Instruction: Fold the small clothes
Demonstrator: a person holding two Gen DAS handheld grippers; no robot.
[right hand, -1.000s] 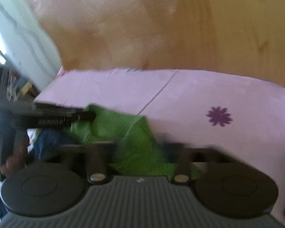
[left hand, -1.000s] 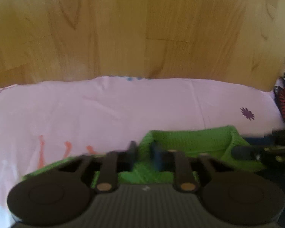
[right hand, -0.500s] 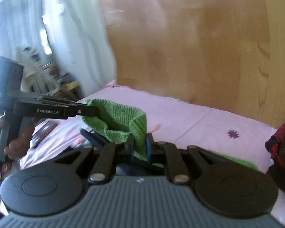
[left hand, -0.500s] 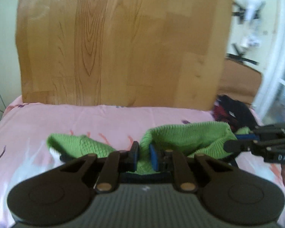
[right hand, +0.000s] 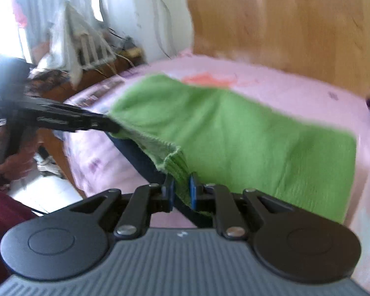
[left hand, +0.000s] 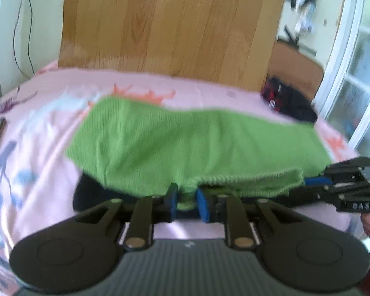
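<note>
Two handheld grippers each pinch the near edge of a green knit garment (left hand: 197, 143) that lies spread across a pink bedsheet (left hand: 37, 148) printed with orange and blue figures.

The left gripper (left hand: 187, 203) has its blue pads (left hand: 173, 203) drawn close together, with a fold of the green hem squeezed between them. A dark lining or second layer shows beneath the knit, just left of this grip.

The right gripper (right hand: 181, 192) is likewise nearly closed, its blue pads (right hand: 192, 193) clamped on the ribbed hem of the same garment. In the left wrist view the right gripper (left hand: 315, 181) reaches in from the right and meets the hem at its right end. In the right wrist view the left gripper (right hand: 111, 125) reaches in from the left and meets the knit's left corner.

The far part of the garment rests flat on the sheet, while the near hem is raised between the two grips. A wooden headboard (left hand: 172, 24) stands at the far side of the bed. A red and black cloth (left hand: 286, 98) lies at the far right. Both views are somewhat blurred.
</note>
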